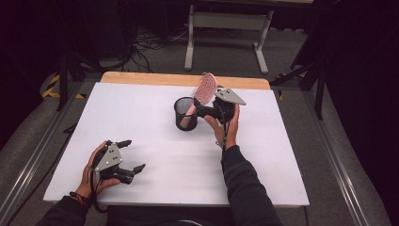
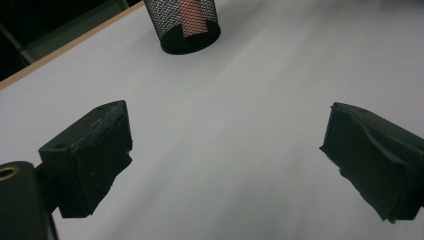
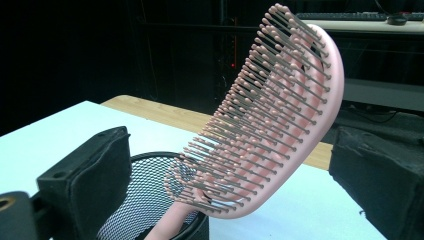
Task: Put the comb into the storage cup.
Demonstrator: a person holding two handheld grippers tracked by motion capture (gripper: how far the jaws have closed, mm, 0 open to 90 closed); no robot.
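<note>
- White table (image 1: 155, 141) with a wooden far edge, grey floor, dark curtains around.
- Pink hairbrush (image 1: 205, 88) stands handle-down in the black mesh cup (image 1: 184, 114).
- Right gripper (image 1: 211, 111) spread beside the cup; brush stands between its jaws, untouched.
- Left gripper (image 1: 133, 156) spread, empty, near the table's front.

brush (image 1: 206, 88): 1 | mesh cup (image 1: 185, 114): 1 | grippers: 2, left (image 1: 130, 156), right (image 1: 201, 107) | table (image 1: 155, 141): 1

Dark room; grey floor (image 1: 155, 56), tangled cables (image 1: 146, 44), white-legged bench (image 1: 226, 21) beyond white table (image 1: 155, 141).
</note>
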